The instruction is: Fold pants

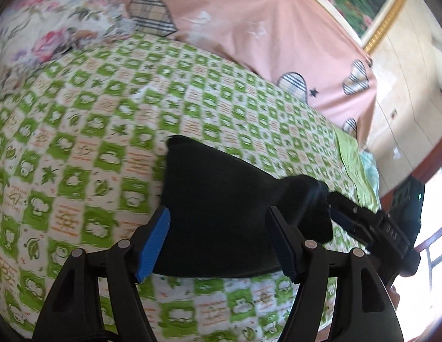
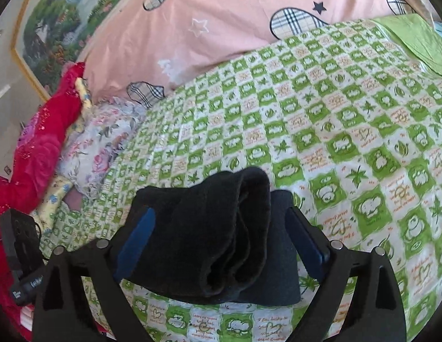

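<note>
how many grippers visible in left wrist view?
2. The left gripper sits at bottom centre, jaws open around the folded black pants. The right gripper pokes in from the right edge beside the pants; its far side is hidden.

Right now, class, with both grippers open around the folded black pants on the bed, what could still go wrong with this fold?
1. The pants have a loose rolled top layer; it may slump or unroll with nothing pinning it.
2. The right gripper and left gripper both straddle the fabric, so a pad could snag an edge while pulling away.
3. The soft green checked sheet may ruck up and shift the bundle.
</note>
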